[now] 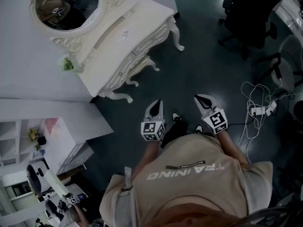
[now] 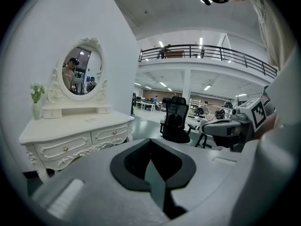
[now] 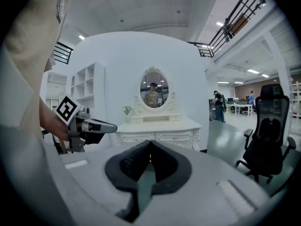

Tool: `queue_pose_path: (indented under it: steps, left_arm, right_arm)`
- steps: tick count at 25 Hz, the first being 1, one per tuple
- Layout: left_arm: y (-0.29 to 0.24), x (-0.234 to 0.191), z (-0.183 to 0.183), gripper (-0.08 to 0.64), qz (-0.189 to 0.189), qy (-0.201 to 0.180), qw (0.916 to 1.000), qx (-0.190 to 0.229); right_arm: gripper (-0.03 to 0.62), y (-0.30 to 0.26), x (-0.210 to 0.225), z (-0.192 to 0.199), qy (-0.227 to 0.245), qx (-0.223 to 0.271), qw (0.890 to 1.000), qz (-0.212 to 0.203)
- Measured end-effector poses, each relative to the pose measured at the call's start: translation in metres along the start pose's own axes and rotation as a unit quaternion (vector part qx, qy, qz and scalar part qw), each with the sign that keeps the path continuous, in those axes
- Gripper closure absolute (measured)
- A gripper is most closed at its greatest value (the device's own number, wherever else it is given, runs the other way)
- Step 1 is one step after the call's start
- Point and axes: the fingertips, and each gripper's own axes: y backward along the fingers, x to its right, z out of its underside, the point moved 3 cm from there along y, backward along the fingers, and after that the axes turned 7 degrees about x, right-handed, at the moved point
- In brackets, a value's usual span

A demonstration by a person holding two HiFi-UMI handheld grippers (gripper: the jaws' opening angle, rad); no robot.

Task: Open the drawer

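A white carved dressing table (image 1: 124,40) with an oval mirror (image 1: 66,4) stands against the wall at the upper left of the head view. Two drawers with small knobs run along its front, the left drawer (image 2: 64,148) and the right drawer (image 2: 111,133), both closed; they also show as drawer fronts (image 3: 156,137) in the right gripper view. My left gripper (image 1: 158,103) and right gripper (image 1: 202,99) hang side by side over the dark floor, well short of the table. Both are shut with nothing between their jaws, seen again as left gripper (image 2: 150,141) and right gripper (image 3: 150,143).
A black office chair (image 1: 251,18) stands at the upper right, with a power strip and cables (image 1: 259,110) on the floor below it. A white shelf unit (image 1: 28,141) is at the left. A small plant in a vase (image 1: 67,64) sits on the table's left end.
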Motion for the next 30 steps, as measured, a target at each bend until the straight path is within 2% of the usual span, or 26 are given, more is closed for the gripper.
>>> queue_pose_path:
  steps: [7,13,18,24,30]
  left_arm:
    - [-0.045,-0.084,-0.03,0.552,0.016,-0.008,0.9998,0.01]
    - [-0.089,-0.133,-0.024,0.554,0.061,-0.009,0.9981,-0.011]
    - [-0.12,-0.143,-0.022,0.552,0.081,0.007,0.9964,-0.025]
    - [-0.155,-0.145,-0.024,0.552,0.067,0.011,0.9971,-0.035]
    - [-0.197,-0.146,-0.054,0.552,0.027,0.002,0.9991,-0.034]
  right_arm:
    - [0.589,-0.086,0.012,-0.046,0.014,0.025,0.999,0.039]
    - [0.589,-0.131,0.014,-0.042,-0.006,0.009,0.997,0.077]
    - [0.589,-0.149,0.034,-0.035,-0.017,-0.01,0.996,0.09]
    - [0.589,-0.175,0.068,-0.034,-0.03,-0.004,0.997,0.068]
    - [0.589,-0.222,0.132,-0.053,-0.03,0.023,0.999,0.015]
